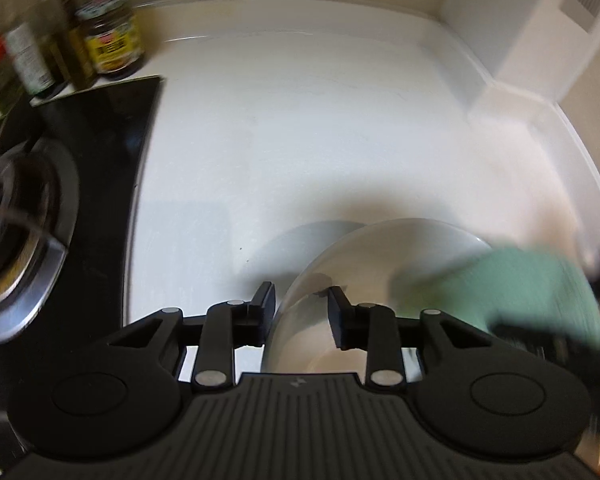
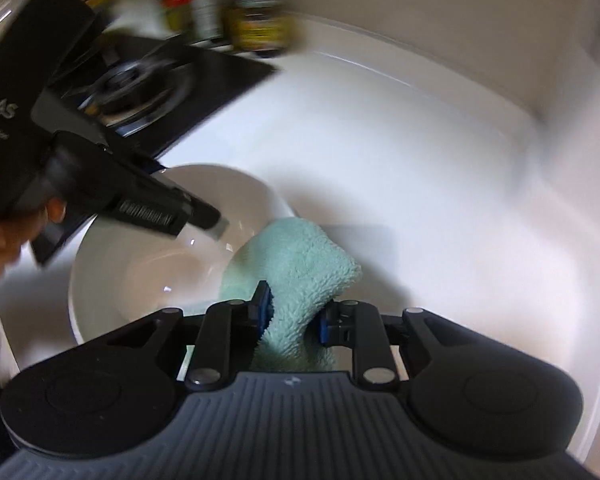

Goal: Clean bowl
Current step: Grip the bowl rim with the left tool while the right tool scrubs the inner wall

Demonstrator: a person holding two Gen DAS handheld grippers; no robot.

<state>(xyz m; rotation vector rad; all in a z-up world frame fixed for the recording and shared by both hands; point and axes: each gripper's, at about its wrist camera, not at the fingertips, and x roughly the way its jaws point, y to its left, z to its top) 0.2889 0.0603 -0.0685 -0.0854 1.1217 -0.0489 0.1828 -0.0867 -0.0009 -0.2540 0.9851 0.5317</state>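
Note:
A white bowl (image 1: 380, 256) (image 2: 160, 260) sits on the white counter (image 1: 300, 120). My left gripper (image 1: 300, 300) straddles the bowl's left rim, one finger outside and one inside, and stands open with a gap at the pads. From the right wrist view, the left gripper (image 2: 210, 222) reaches over the bowl's far-left rim, held by a hand (image 2: 4, 240). My right gripper (image 2: 292, 316) is shut on a mint-green fluffy cloth (image 2: 292, 256) (image 1: 520, 288), which bulges over the bowl's right rim. The cloth is blurred in the left wrist view.
A black glass hob (image 1: 112, 140) with a steel gas burner (image 1: 16, 208) (image 2: 140, 76) lies left of the bowl. Jars and bottles (image 1: 112, 36) (image 2: 256, 24) stand at the back behind the hob. A white raised ledge (image 1: 500, 92) borders the counter at the right.

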